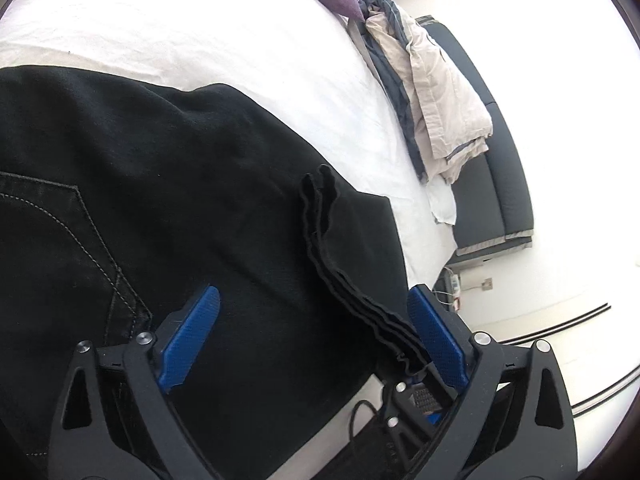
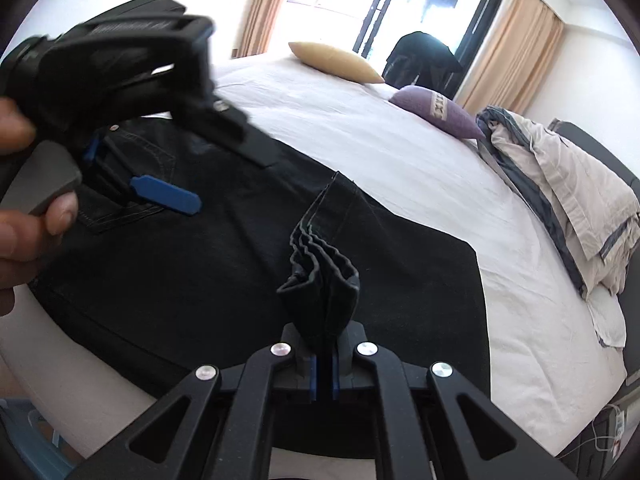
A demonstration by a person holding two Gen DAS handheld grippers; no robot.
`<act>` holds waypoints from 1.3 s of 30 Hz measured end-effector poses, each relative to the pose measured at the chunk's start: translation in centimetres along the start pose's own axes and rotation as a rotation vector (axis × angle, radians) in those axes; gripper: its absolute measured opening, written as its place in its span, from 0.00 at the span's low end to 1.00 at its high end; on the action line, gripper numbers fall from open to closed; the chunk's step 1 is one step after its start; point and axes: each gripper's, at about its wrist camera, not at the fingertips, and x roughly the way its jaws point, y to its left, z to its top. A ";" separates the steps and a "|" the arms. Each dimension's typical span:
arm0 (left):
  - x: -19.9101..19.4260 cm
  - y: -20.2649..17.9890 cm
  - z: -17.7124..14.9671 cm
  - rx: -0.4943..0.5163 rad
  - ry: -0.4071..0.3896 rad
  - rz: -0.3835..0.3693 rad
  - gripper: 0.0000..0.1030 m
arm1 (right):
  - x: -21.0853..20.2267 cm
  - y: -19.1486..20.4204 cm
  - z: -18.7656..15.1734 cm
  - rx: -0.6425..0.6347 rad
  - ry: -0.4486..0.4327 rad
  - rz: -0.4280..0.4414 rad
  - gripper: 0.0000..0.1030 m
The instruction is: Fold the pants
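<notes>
Black denim pants (image 2: pixel 224 264) lie spread on the white-sheeted bed (image 2: pixel 360 132), reaching its near edge. The right tongs (image 2: pixel 324 372) are clenched on a bunched fold of their hem; the left tongs (image 1: pixel 316 336) hang released above the fabric.

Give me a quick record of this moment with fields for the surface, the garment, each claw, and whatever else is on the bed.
surface: bed with white sheet
garment: black pants, lying flat on the sheet
right claw: shut on a bunched edge of the pants
left claw: open, above the pants, gripping nothing
other items: purple pillow, tan pillow, beige and blue bedding heaped at the bed's edge
</notes>
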 end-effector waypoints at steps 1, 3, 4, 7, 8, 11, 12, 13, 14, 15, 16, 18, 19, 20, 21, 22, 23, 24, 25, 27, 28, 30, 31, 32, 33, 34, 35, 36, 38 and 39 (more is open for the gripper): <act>-0.2 0.2 0.1 -0.016 -0.004 -0.014 0.93 | 0.0 0.6 0.2 -0.012 0.002 0.004 0.05; -0.5 0.5 0.2 -0.052 -0.012 -0.045 0.93 | -0.1 1.5 0.5 -0.029 0.002 0.011 0.05; -0.5 0.6 0.2 -0.062 -0.009 -0.044 0.93 | -0.1 1.9 0.6 -0.037 0.001 0.014 0.05; 0.0 1.1 0.3 -0.074 0.015 -0.003 0.93 | -0.6 2.8 1.1 -0.055 -0.007 0.010 0.06; 0.0 1.3 0.3 -0.083 0.016 -0.007 0.92 | -0.9 3.2 1.2 -0.061 -0.011 0.008 0.06; -0.3 1.8 0.7 -0.089 0.039 0.021 0.74 | -1.6 4.3 1.9 -0.079 -0.029 0.013 0.06; -0.6 2.1 1.0 -0.086 0.051 0.034 0.58 | -1.8 4.7 2.2 -0.085 -0.038 0.017 0.06; -0.6 2.4 1.2 -0.087 0.068 0.046 0.51 | -2.1 5.1 2.3 -0.091 -0.047 0.022 0.05; -0.7 2.8 1.6 -0.089 0.083 0.051 0.39 | -2.0 5.5 2.6 -0.098 -0.055 0.027 0.05; -0.8 2.8 1.5 -0.088 0.091 0.052 0.31 | -2.1 5.9 2.8 -0.102 -0.058 0.037 0.06; -1.0 3.0 1.6 -0.082 0.091 0.058 0.27 | -2.1 6.4 2.9 -0.110 -0.059 0.046 0.06; -1.6 3.2 1.9 -0.070 0.085 0.071 0.15 | -2.1 7.4 2.9 -0.126 -0.060 0.058 0.06; -1.9 3.3 2.1 -0.065 0.081 0.078 0.14 | -2.1 7.8 2.8 -0.131 -0.058 0.062 0.06; -2.1 3.4 2.3 -0.060 0.077 0.086 0.12 | -2.1 8.0 2.8 -0.135 -0.057 0.065 0.06; -2.5 3.6 2.4 -0.054 0.078 0.088 0.09 | -2.1 8.1 2.8 -0.137 -0.057 0.067 0.06; -2.8 3.8 2.4 -0.046 0.080 0.090 0.09 | -2.2 8.2 2.9 -0.137 -0.058 0.070 0.06; -3.1 3.8 2.4 -0.035 0.084 0.099 0.08 | -2.1 8.1 3.0 -0.138 -0.059 0.072 0.06; -3.0 3.7 2.4 -0.026 0.086 0.107 0.08 | -2.2 8.1 3.1 -0.141 -0.059 0.072 0.06; -3.2 3.7 2.5 -0.017 0.086 0.110 0.07 | -2.2 8.3 3.2 -0.144 -0.060 0.072 0.06; -3.5 3.6 3.1 0.000 0.081 0.117 0.07 | -2.1 8.3 3.5 -0.150 -0.062 0.072 0.06; -3.8 3.5 3.1 0.012 0.079 0.123 0.07 | -2.0 8.4 3.6 -0.152 -0.063 0.073 0.06; -4.2 3.3 2.9 0.030 0.078 0.137 0.07 | -1.9 8.3 3.8 -0.159 -0.063 0.079 0.06; -4.4 3.4 2.7 0.036 0.077 0.144 0.07 | -1.8 8.4 3.8 -0.163 -0.062 0.082 0.06; -4.7 3.6 2.6 0.040 0.077 0.152 0.07 | -1.7 8.5 3.7 -0.168 -0.059 0.086 0.06; -4.8 3.8 2.5 0.041 0.078 0.162 0.07 | -1.6 8.7 3.6 -0.174 -0.056 0.091 0.06; -4.6 3.9 2.6 0.041 0.080 0.173 0.07 | -1.5 9.0 3.6 -0.179 -0.052 0.094 0.06; -4.6 4.1 2.6 0.044 0.080 0.183 0.07 | -1.3 8.9 3.6 -0.185 -0.047 0.098 0.06; -4.7 4.3 2.5 0.046 0.080 0.194 0.07 | -1.2 9.2 3.6 -0.191 -0.044 0.102 0.06; -4.9 4.8 2.2 0.047 0.079 0.209 0.07 | -0.9 9.7 3.6 -0.199 -0.033 0.109 0.06; -4.8 5.0 2.1 0.053 0.078 0.220 0.07 | -0.5 9.8 3.5 -0.200 -0.024 0.116 0.06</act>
